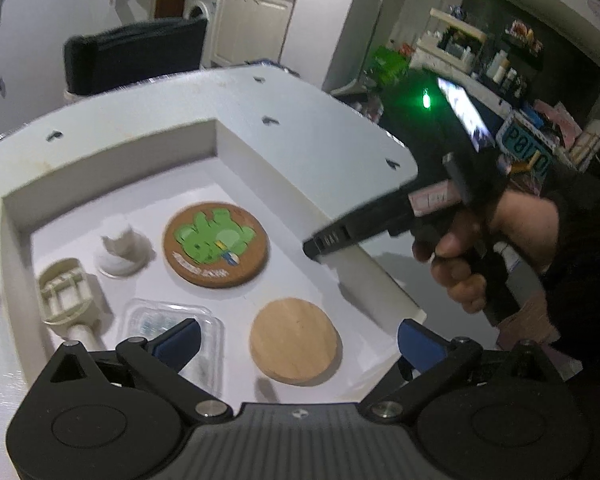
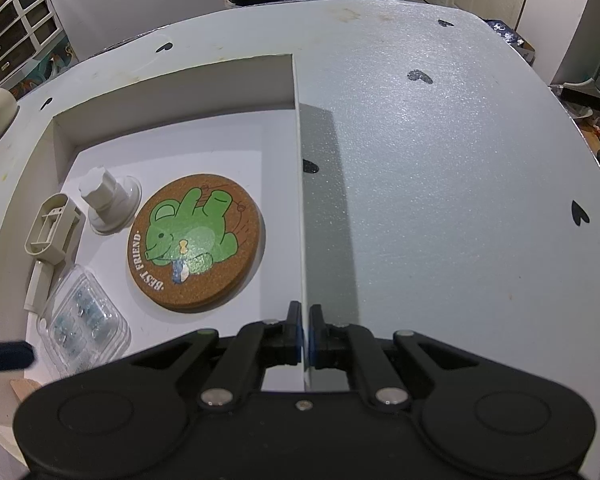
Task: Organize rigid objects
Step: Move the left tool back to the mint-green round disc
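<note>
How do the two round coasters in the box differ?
The cork coaster carries a green bear print and lettering; the plain wooden coaster is bare. The cork one is darker brown, looks larger and lies farther into the box; the wooden one lies nearest the open left gripper. Both lie flat.

Cork coaster [image 2: 196, 242] brown, green bear print – wooden disc [image 1: 294, 340] plain tan – box [image 2: 300, 184] white

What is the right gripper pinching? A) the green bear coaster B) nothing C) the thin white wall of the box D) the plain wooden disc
C: the right gripper is shut on the box wall, while the bear coaster lies untouched inside.
</note>
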### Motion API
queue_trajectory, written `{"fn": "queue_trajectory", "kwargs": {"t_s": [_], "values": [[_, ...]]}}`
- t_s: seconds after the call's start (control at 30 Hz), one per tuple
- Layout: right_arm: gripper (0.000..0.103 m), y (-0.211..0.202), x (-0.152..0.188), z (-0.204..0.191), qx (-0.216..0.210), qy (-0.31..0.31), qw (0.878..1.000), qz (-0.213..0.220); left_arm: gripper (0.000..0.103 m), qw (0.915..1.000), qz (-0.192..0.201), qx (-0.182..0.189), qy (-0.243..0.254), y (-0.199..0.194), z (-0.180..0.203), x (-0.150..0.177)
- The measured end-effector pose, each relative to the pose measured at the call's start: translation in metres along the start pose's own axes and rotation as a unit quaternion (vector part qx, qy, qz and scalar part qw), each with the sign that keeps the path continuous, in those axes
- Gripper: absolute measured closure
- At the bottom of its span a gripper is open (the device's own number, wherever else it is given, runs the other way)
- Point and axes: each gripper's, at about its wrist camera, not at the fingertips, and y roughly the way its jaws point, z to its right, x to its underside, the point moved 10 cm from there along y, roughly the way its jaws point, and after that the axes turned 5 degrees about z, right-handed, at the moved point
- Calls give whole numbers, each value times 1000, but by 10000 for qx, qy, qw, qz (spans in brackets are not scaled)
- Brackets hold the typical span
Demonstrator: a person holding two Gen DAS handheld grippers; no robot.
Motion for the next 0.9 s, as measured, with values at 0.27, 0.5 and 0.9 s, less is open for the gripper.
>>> {"fn": "queue_trajectory", "kwargs": {"t_s": [0.27, 0.5, 0.9], "values": [[99, 0, 0, 0, 22, -7, 10000, -7, 0, 9974, 590, -308, -270, -41, -28, -20], [98, 1, 0, 1, 78, 79, 9999, -13, 0, 9884, 1116, -820, -629, -85, -79, -32], [97, 6, -5, -3, 197, 60, 9997, -127, 0, 9554, 1574, -2009, -1488, -131, -188, -24]]}}
